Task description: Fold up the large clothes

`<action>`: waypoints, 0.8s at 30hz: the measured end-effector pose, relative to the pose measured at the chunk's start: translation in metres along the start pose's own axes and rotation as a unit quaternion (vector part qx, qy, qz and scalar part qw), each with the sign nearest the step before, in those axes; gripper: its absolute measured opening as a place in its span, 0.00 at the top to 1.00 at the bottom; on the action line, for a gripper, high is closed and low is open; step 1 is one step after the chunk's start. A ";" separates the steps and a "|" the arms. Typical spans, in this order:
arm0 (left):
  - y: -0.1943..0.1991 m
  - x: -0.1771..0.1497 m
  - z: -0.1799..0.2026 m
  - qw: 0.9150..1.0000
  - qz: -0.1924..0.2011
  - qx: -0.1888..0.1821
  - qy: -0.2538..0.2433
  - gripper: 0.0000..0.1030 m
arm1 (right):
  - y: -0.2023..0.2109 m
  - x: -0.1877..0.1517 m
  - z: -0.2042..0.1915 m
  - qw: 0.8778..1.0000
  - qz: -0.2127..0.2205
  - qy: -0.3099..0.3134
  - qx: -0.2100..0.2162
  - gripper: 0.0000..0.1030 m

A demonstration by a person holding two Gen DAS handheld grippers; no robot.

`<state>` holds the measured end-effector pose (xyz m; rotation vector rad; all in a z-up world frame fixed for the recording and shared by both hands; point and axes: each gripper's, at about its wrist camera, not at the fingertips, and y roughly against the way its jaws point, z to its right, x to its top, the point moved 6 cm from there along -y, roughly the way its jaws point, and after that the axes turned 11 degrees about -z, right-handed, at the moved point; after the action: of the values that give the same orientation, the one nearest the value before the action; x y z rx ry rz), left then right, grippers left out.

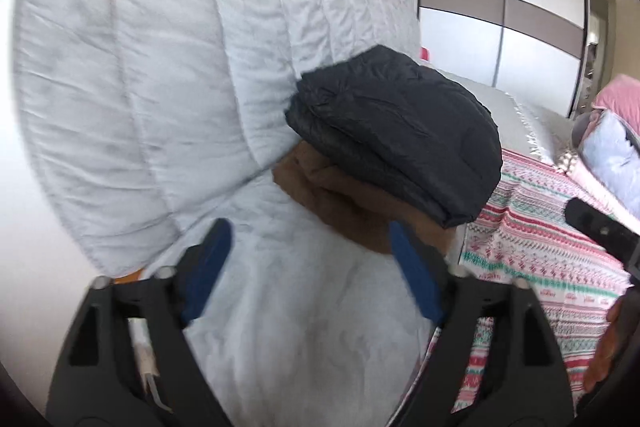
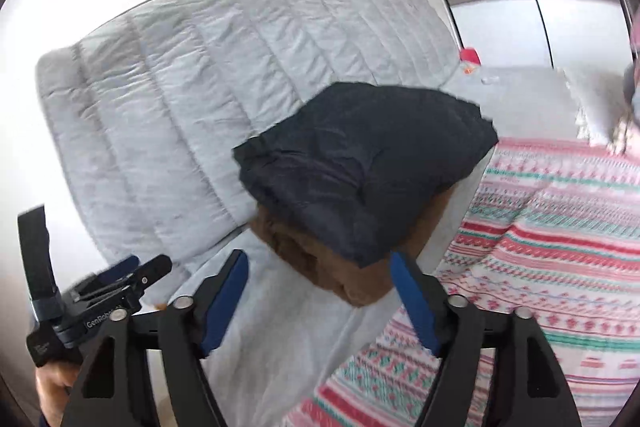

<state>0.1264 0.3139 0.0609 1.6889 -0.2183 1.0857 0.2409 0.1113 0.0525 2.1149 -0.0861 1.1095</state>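
Note:
A folded black padded garment (image 1: pixel 400 135) lies on top of a folded brown garment (image 1: pixel 340 199), stacked on the bed by the headboard. The stack also shows in the right wrist view, black (image 2: pixel 360 167) over brown (image 2: pixel 320 259). My left gripper (image 1: pixel 310 239) is open and empty, fingers either side of the near edge of the brown garment. My right gripper (image 2: pixel 318 267) is open and empty, just short of the same stack. The left gripper also shows at the left edge of the right wrist view (image 2: pixel 132 271).
A grey quilted headboard (image 1: pixel 160 67) stands behind the stack. A light grey sheet (image 1: pixel 300 327) lies under the grippers. A pink, red and green patterned blanket (image 2: pixel 540 247) covers the bed to the right. A white wardrobe (image 1: pixel 500 7) stands beyond.

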 end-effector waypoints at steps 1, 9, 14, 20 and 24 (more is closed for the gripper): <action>0.013 -0.005 0.002 1.000 0.013 0.004 0.002 0.09 | 0.008 -0.001 -0.005 1.000 0.001 0.010 -0.002 0.17; 0.077 -0.050 0.016 0.999 0.030 0.042 -0.016 0.01 | 0.082 -0.037 -0.034 0.996 -0.003 0.074 -0.046 0.00; 0.097 -0.077 0.017 0.997 0.014 0.069 -0.014 0.00 | 0.106 -0.067 -0.036 0.995 -0.033 0.079 -0.044 0.00; 0.124 -0.098 0.021 0.994 0.010 0.105 0.000 0.00 | 0.132 -0.083 -0.025 0.998 -0.015 0.053 -0.043 0.00; 0.140 -0.108 0.027 0.993 0.015 0.115 0.007 0.00 | 0.125 -0.092 -0.018 0.997 -0.024 0.049 -0.060 0.00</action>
<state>-0.0064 0.1944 0.0741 1.8862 -0.1116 1.1807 0.1248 0.0073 0.0631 1.9431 -0.0540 1.1492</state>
